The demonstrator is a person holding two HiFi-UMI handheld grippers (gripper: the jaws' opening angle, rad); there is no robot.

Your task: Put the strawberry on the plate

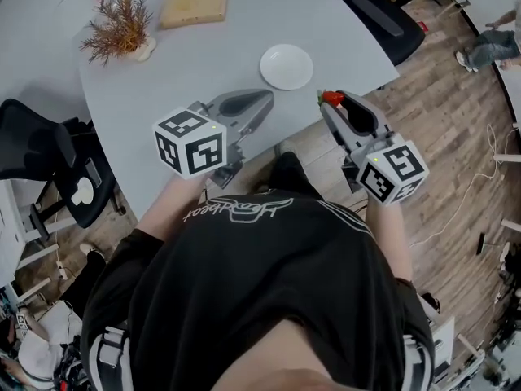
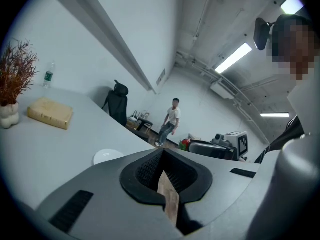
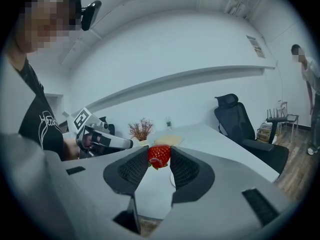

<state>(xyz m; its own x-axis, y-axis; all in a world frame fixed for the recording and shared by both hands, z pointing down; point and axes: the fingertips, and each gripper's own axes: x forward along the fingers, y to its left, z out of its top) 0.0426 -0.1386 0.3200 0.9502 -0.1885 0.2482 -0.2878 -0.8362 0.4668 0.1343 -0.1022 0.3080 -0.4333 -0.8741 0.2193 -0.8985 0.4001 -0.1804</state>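
Right gripper (image 3: pixel 160 160) pinches strawberry (image 3: pixel 159 155) at fingertips only, left gripper (image 2: pixel 163 159) clenched empty; a jolt could drop it short of plate (image 1: pixel 286 66) ahead.

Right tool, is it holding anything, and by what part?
Yes. The right tool holds the strawberry by its two opposite sides, pinched between the jaw tips.
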